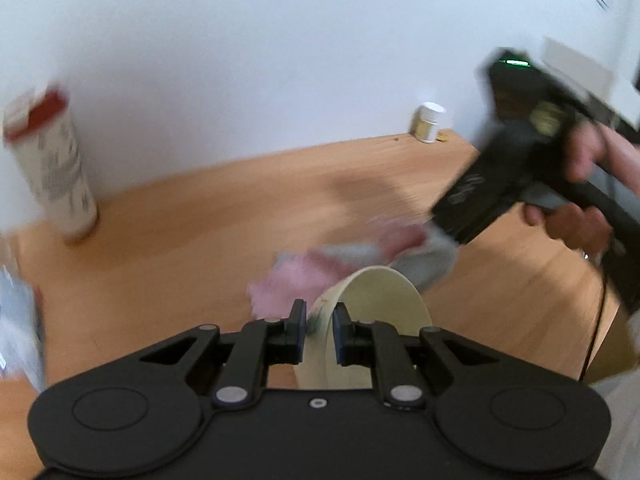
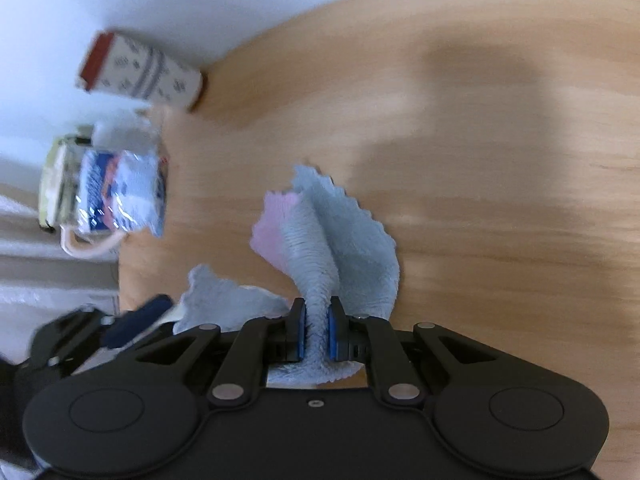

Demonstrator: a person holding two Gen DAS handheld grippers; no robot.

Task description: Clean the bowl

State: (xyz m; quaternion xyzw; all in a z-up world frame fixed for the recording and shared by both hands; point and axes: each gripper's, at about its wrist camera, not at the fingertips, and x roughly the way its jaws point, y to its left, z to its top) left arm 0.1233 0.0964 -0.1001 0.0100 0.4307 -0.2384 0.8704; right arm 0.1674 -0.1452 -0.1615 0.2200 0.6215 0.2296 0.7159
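In the left wrist view my left gripper (image 1: pixel 320 322) is shut on the rim of a cream bowl (image 1: pixel 380 300), which stands tilted on edge above the wooden table (image 1: pixel 180 232). Just beyond the bowl hangs a blurred pink and light-blue cloth (image 1: pixel 320 268). The right gripper's black body (image 1: pixel 516 176), held by a person's hand (image 1: pixel 580 216), reaches down to the cloth from the upper right. In the right wrist view my right gripper (image 2: pixel 317 324) is shut on a bunched fold of the cloth (image 2: pixel 332 240), which drapes over the table (image 2: pixel 480 200). The left gripper's body (image 2: pixel 104 328) shows at lower left.
A tall white canister with a red top (image 1: pixel 52 168) (image 2: pixel 140 68) stands by the white wall at the left. A small white-lidded jar (image 1: pixel 428 122) sits at the back. A shiny blue and white packet (image 2: pixel 120 196) rests near the table's left edge.
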